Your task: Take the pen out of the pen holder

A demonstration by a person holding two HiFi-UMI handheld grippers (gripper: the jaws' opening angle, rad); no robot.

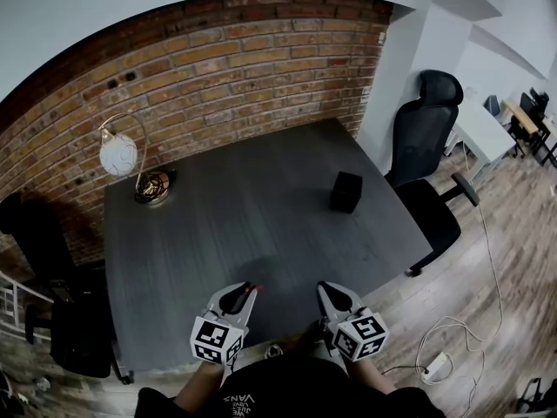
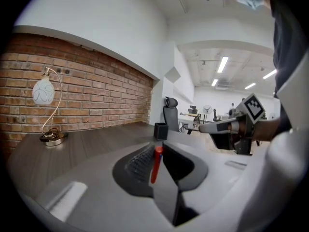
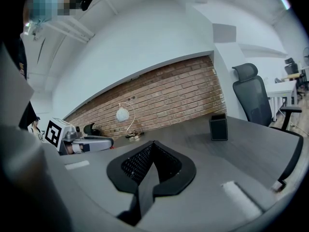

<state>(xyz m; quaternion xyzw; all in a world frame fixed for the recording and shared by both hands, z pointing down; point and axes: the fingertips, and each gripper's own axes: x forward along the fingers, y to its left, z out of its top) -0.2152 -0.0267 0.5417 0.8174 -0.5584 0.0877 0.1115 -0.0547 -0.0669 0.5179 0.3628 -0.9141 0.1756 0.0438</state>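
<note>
A red pen [image 2: 157,163] stands nearly upright between the jaws of my left gripper [image 2: 158,151], which is shut on it. In the head view the pen's red tip [image 1: 258,286] peeks out at that gripper [image 1: 248,291], low over the table's near edge. The black square pen holder [image 1: 345,192] stands far off on the right part of the dark grey table [image 1: 244,207]; nothing shows sticking out of it. It also appears in both gripper views, as the pen holder [image 2: 161,130] and the pen holder [image 3: 218,126]. My right gripper [image 1: 324,289] is beside the left one, its jaws [image 3: 152,149] shut on nothing.
A white globe lamp [image 1: 120,155] on a round metal base stands at the table's far left, before a brick wall [image 1: 226,68]. A black office chair [image 1: 426,146] sits past the table's right edge. A cable and power strip [image 1: 435,364] lie on the wooden floor.
</note>
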